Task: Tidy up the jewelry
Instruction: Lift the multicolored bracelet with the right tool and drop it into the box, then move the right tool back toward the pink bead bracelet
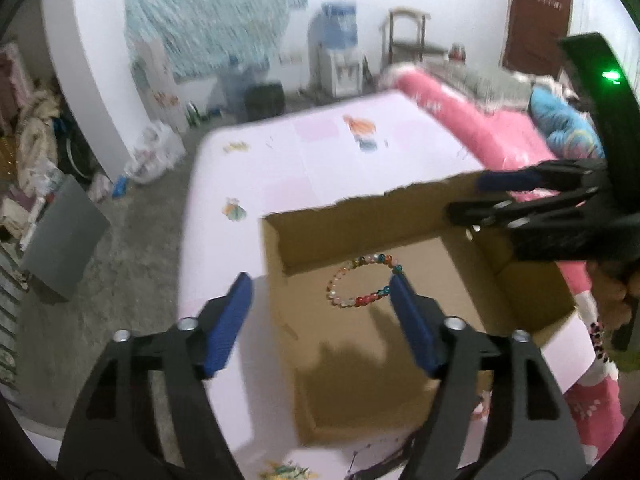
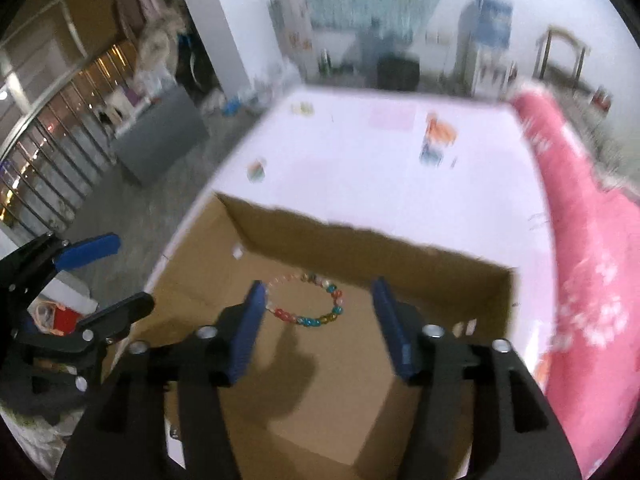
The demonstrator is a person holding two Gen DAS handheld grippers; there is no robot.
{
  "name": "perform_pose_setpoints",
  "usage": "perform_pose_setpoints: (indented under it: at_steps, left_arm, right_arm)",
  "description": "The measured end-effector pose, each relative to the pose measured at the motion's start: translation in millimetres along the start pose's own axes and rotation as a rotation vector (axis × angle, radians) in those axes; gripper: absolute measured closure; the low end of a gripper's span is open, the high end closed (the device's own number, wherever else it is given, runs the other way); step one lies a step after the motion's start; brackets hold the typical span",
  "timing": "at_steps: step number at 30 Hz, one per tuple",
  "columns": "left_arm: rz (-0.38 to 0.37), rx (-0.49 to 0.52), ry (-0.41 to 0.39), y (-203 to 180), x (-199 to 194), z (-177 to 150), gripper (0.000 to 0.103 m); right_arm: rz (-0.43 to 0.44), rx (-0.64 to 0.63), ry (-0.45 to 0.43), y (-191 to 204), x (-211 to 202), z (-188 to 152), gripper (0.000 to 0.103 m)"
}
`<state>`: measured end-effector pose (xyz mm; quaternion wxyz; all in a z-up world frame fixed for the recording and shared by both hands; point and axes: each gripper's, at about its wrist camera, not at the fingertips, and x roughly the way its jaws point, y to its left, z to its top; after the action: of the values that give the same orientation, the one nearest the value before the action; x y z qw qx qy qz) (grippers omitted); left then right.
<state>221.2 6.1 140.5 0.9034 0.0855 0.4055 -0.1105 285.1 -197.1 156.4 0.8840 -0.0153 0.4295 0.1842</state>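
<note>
A multicoloured bead bracelet (image 1: 362,283) lies in a loose ring, flat on the floor of an open cardboard box (image 1: 532,304), near the box's far wall and clear of both grippers. We hold our left gripper (image 1: 320,300) above the box's left side, its blue pads (image 1: 228,320) spread wide with nothing between them; one pad overlaps the bracelet's edge in the left wrist view, though we cannot tell that it touches. Our right gripper (image 2: 320,308) hangs over the box too, jaws likewise wide and empty, the bracelet showing between its fingers below. The box sits on a pale pink desk (image 1: 320,152) printed with small cartoon figures. A bright pink blanket (image 2: 592,264) runs along the desk's right side. Both views are blurred.
</note>
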Motion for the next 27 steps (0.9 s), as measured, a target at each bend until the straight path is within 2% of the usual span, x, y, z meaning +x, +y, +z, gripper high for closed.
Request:
perform_pose_setpoints:
  at_steps: [1,4,6,8,11,15,17,19,23,27]
  left_arm:
    - [0.007,-0.012,-0.024,3.9,-16.1,-9.3,0.020]
    - [0.023,-0.061,-0.056,15.7,-48.5,-39.8,0.017]
    - [0.032,-0.098,-0.052,22.8,-57.7,-61.0,0.014]
    - [0.059,-0.143,-0.024,29.4,-57.3,-88.2,0.014]
    - [0.076,-0.180,0.046,32.7,-36.3,-123.5,0.013]
    - [0.123,-0.202,0.151,33.0,14.2,-166.6,0.013]
    - [0.154,-0.203,0.199,34.1,36.9,-176.1,0.014]
    - [0.177,-0.178,0.246,29.2,60.2,-184.0,0.014]
    - [0.207,-0.123,0.284,19.3,80.8,-187.0,0.012]
    - [0.231,-0.102,0.242,16.9,77.2,-187.2,0.007]
  right_arm:
    - [-0.003,-0.008,-0.036,3.0,-15.8,-4.2,0.028]
    - [-0.023,-0.033,-0.164,11.5,-74.3,-34.8,0.012]
    - [-0.027,-0.038,-0.216,15.8,-103.2,-63.3,0.007]
    - [-0.026,-0.028,-0.219,17.3,-116.0,-88.2,0.007]
    - [-0.052,0.022,-0.164,17.8,-109.8,-133.4,0.007]
    - [-0.177,0.096,0.002,10.1,-56.4,-193.1,0.007]
    - [-0.233,0.137,0.079,2.5,-28.3,-212.9,0.007]
    - [-0.260,0.173,0.121,-6.4,-10.0,-228.6,0.007]
    - [-0.291,0.214,0.173,-17.9,8.7,-246.4,0.007]
    - [-0.307,0.228,0.203,-23.3,21.8,-252.3,0.007]
